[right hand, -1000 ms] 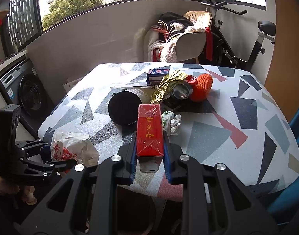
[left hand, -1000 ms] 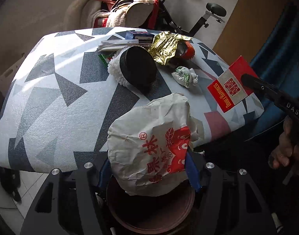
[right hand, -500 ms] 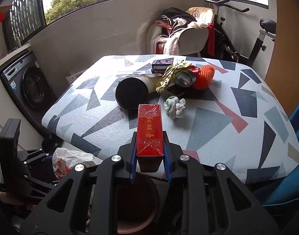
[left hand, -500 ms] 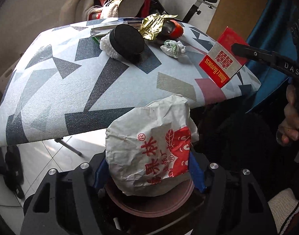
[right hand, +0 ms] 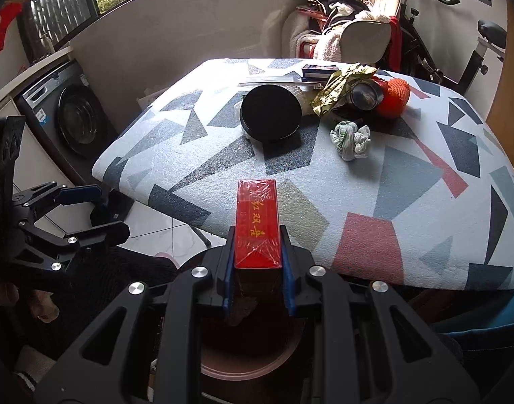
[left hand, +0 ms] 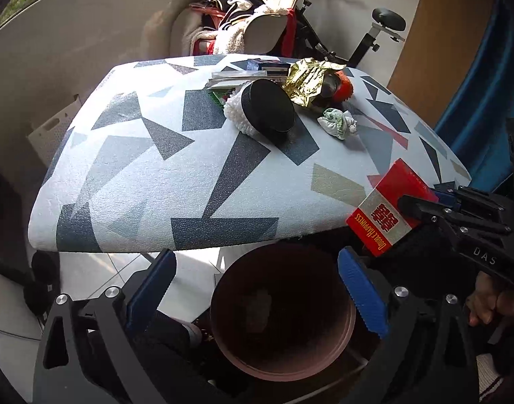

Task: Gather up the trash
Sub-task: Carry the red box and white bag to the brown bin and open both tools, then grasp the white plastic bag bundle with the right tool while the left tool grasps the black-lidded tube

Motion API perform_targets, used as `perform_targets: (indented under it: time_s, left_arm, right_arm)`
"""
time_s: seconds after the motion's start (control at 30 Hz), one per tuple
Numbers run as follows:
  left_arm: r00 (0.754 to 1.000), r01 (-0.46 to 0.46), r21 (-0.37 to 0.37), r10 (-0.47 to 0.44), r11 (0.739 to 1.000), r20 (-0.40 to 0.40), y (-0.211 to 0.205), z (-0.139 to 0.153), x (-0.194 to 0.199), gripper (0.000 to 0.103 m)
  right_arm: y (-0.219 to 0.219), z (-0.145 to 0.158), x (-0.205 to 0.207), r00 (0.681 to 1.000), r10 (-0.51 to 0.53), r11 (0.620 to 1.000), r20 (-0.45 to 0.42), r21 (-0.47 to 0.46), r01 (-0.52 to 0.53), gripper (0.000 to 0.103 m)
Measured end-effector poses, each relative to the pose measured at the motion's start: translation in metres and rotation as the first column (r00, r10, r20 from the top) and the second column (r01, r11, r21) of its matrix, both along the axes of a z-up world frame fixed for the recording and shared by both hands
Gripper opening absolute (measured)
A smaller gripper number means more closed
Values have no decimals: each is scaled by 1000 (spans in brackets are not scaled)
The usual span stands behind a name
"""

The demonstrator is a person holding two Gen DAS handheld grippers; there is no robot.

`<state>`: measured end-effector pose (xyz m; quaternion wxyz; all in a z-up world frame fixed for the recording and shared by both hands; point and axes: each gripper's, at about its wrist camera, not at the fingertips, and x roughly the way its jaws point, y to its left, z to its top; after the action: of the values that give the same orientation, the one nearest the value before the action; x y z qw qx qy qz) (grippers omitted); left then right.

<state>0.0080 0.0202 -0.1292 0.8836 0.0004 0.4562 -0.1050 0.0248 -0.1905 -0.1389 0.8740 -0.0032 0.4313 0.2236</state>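
Room: a washing machine [right hand: 71, 114], seen only from the right wrist, and a chair piled with clothes [left hand: 247, 23].
Table: soft top with grey, blue and red triangles [left hand: 149, 168].
Trash on it: one crumpled white-green wad [left hand: 338, 123], one gold foil wrapper [left hand: 306, 80].
Bin: one round brown bin [left hand: 280, 316] by the table's edge.
Left gripper [left hand: 257, 289]: its jaws have just been opening; wide, empty, over the bin.
Right gripper [right hand: 258, 266]: squeezing one red cigarette box [right hand: 257, 222] above the bin.

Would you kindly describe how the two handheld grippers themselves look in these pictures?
Both the left gripper and the right gripper are matte black angular linkages with triangular cutouts and silver screw heads. Their fingers carry ribbed blue pads. White letters "DAS" mark the right gripper's side.
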Motion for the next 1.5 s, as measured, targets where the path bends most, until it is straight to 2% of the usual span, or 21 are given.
perform_targets:
  time_s: [0.4,0.67,0.83,0.9,0.93,1.0,1.07,1.1,1.13,1.27,1.5]
  left_arm:
    - [997,-75,-5,75,997,31,22,8,2,95]
    - [996,-84,2,84,996,26,25,4,3,94]
    - [996,-86,4,86,996,22,26,2,3,95]
    - [996,-87,4,87,996,21,26,2,3,95]
    - [996,-88,4,88,996,20,26,1,3,95]
    - [996,-89,3,89,996,19,27,1,3,95]
    - [996,-89,4,89,996,20,27,1,3,95]
    - [996,-90,4,90,996,20,27,1,3,95]
    - [996,-90,3,90,996,19,28,1,3,95]
    - [996,-90,3,90,996,18,28,1,3,95]
    - [996,-89,6,89,996,20,28,1,4,95]
  right_arm:
    - [32,-45,-7,986,71,997,-150,-33,-77,26]
    - [34,-66,-5,971,54,997,-232,-44,-66,26]
    - [33,-70,-5,968,43,997,-248,-55,-58,29]
    - [33,-71,-5,967,41,997,-251,-52,-56,33]
    - [33,-71,-5,967,41,997,-251,-53,-56,38]
    - [33,-70,-5,968,37,997,-249,-59,-53,53]
    - [33,-69,-4,971,27,997,-238,-70,-45,74]
    - [32,-68,-5,973,20,996,-230,-78,-38,79]
    - [32,-67,-4,975,11,996,-220,-87,-31,89]
    - [30,-62,-3,983,-4,995,-186,-103,-16,97]
    - [27,-56,0,989,-16,994,-147,-111,0,97]
